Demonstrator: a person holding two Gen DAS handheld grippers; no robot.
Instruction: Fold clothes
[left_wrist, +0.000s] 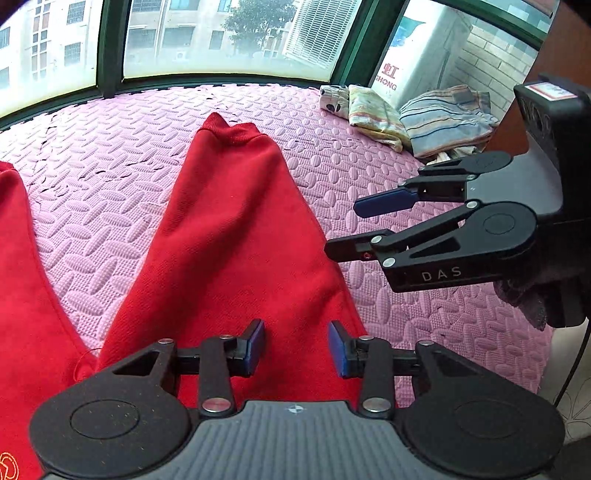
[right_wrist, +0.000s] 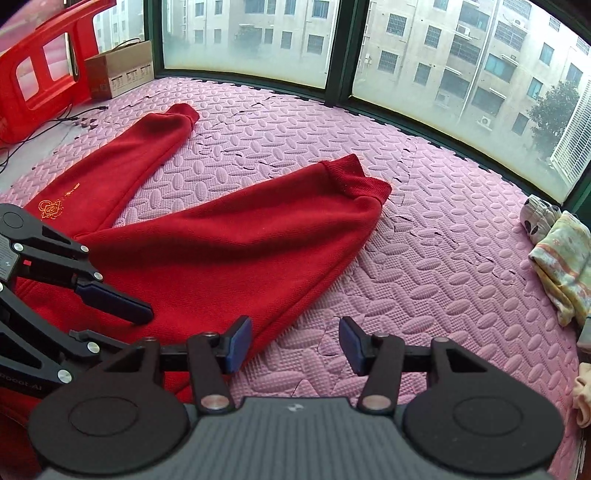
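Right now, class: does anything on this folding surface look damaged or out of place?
Yes. The pink foam mat has torn, lifting edges along its seams beside the red trousers. Both grippers hang open.
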